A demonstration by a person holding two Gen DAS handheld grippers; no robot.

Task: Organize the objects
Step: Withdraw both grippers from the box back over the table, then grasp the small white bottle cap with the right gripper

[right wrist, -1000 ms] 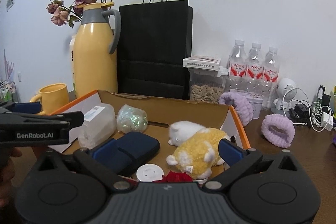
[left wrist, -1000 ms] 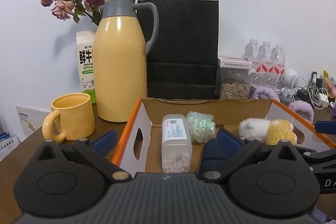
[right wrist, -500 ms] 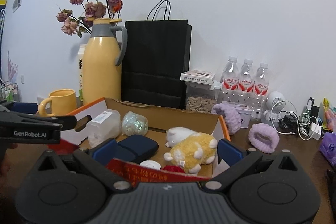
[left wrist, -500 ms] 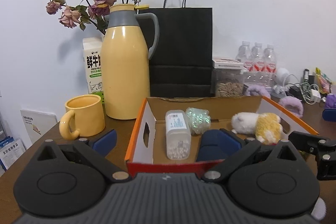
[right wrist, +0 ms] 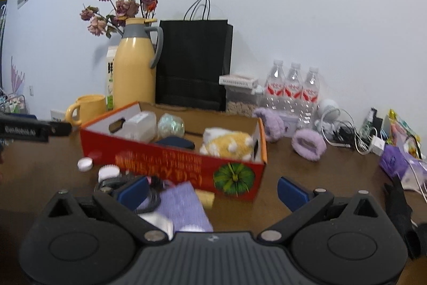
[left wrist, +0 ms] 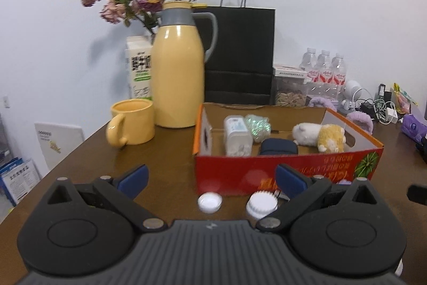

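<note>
A red and orange cardboard box [left wrist: 288, 174] [right wrist: 170, 160] stands on the brown table. It holds a clear plastic jar [left wrist: 237, 139], an iridescent bundle [left wrist: 257, 124], a dark blue case [left wrist: 279, 147] and a white and yellow plush toy [left wrist: 319, 136] [right wrist: 226, 143]. Two white caps [left wrist: 210, 202] [left wrist: 261, 206] lie in front of the box. A purple cloth [right wrist: 178, 205] lies before the box in the right wrist view. My left gripper [left wrist: 210, 178] is open and empty, back from the box. My right gripper [right wrist: 213, 190] is open and empty.
A yellow mug [left wrist: 132, 123], a yellow thermos jug [left wrist: 177, 76], a milk carton [left wrist: 138, 68], dried roses and a black paper bag [left wrist: 240, 55] stand behind the box. Water bottles [right wrist: 292, 92], purple scrunchies [right wrist: 308, 144], cables and chargers [right wrist: 355, 135] lie to the right.
Both grippers have drawn back from over the box toward the table's near side. The box's red front wall and the caps in front of it have come into view.
</note>
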